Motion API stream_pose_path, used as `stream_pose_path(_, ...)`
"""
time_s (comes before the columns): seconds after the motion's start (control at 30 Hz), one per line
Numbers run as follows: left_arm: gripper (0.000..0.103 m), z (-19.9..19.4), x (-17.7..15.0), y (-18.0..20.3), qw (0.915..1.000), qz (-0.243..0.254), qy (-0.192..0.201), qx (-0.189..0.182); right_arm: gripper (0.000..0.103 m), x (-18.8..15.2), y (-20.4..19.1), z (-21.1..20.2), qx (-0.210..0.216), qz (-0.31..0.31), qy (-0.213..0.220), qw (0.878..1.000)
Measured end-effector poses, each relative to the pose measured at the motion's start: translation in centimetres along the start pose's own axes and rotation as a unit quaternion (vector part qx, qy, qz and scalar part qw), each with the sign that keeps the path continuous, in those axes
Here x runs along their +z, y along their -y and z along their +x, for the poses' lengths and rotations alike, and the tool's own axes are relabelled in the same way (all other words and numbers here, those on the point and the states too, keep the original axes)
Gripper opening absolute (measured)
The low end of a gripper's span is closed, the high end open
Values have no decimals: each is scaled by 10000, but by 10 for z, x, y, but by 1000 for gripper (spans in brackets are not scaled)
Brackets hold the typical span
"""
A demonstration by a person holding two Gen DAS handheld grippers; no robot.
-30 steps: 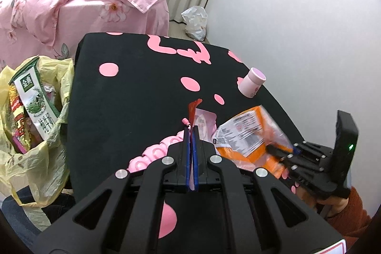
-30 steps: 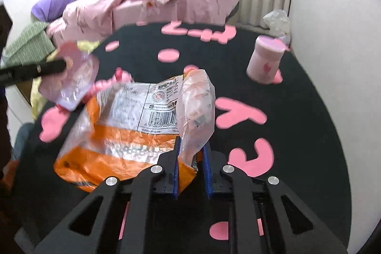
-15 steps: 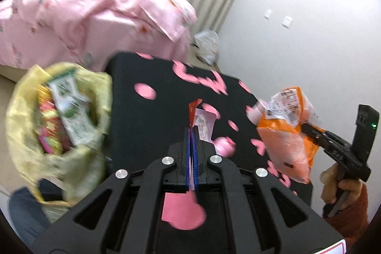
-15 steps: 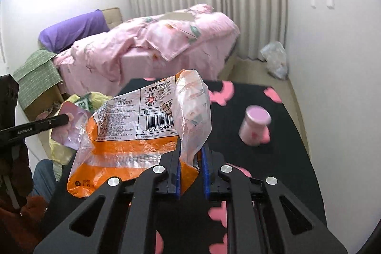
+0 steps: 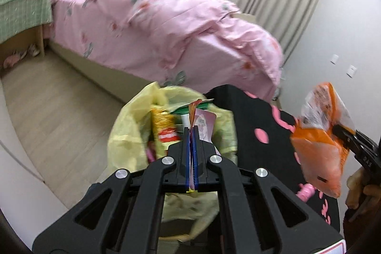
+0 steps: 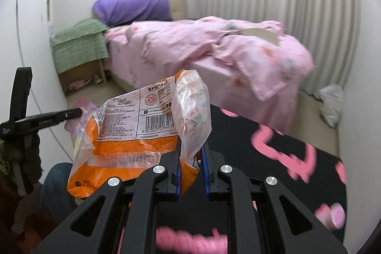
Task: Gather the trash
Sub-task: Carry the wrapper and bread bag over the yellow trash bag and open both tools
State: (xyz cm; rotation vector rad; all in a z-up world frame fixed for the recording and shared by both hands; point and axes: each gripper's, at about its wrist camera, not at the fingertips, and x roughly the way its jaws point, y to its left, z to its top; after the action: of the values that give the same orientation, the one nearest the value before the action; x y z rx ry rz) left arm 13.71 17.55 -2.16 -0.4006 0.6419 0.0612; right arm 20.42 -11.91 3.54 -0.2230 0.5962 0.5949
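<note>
My left gripper (image 5: 191, 132) is shut on a small pink and red wrapper (image 5: 201, 122) and holds it above the open yellow trash bag (image 5: 126, 132), which holds several packets. My right gripper (image 6: 191, 146) is shut on a large orange and clear plastic bag (image 6: 133, 135) and holds it in the air above the black table (image 6: 273, 168). The orange bag also shows in the left wrist view (image 5: 321, 146), to the right of the trash bag. The left gripper shows in the right wrist view (image 6: 79, 112) at the left, with the pink wrapper (image 6: 76, 127).
A bed with a pink quilt (image 5: 166, 27) stands behind the table. A wooden floor (image 5: 59, 111) lies left of the trash bag. A pink cup (image 6: 333, 218) and a pink strip (image 6: 185, 239) lie on the table. A white plastic bag (image 6: 332, 106) sits by the wall.
Both grippers have lifted off the table and swung left. The left gripper with the wrapper now hangs over the yellow bag. The right gripper has raised the orange bag higher.
</note>
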Motion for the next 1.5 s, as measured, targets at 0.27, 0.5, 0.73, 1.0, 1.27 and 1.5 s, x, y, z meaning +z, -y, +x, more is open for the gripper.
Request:
stream_pose_path(0.27, 2, 29, 6, -35, 9992, -326, -59, 225, 14, 22, -60, 134, 334, -1087, -797, 9903)
stream_pose_path(0.5, 2, 62, 4, -35, 9988, -190, -380, 261, 14, 4, -92, 200, 785, -1437, -1530, 9746)
stream_pose_path(0.73, 2, 101, -15, -24, 9946, 252, -951, 323, 15, -3, -81, 202, 1216, -1117, -1617, 9729)
stream_pose_path(1.0, 2, 109, -18, -29, 9924, 327, -1038, 566, 14, -6, -84, 224, 1239, -1157, -1951, 9660)
stream_pose_path(1.27, 4, 109, -21, -35, 9929, 262, -1064, 467, 15, -10, -69, 222, 1246, -797, -1943, 9697)
stream_pose_path(1.5, 12, 92, -14, -35, 9947, 85, -871, 537, 28, -8, -66, 214, 1428, -588, -1915, 9693)
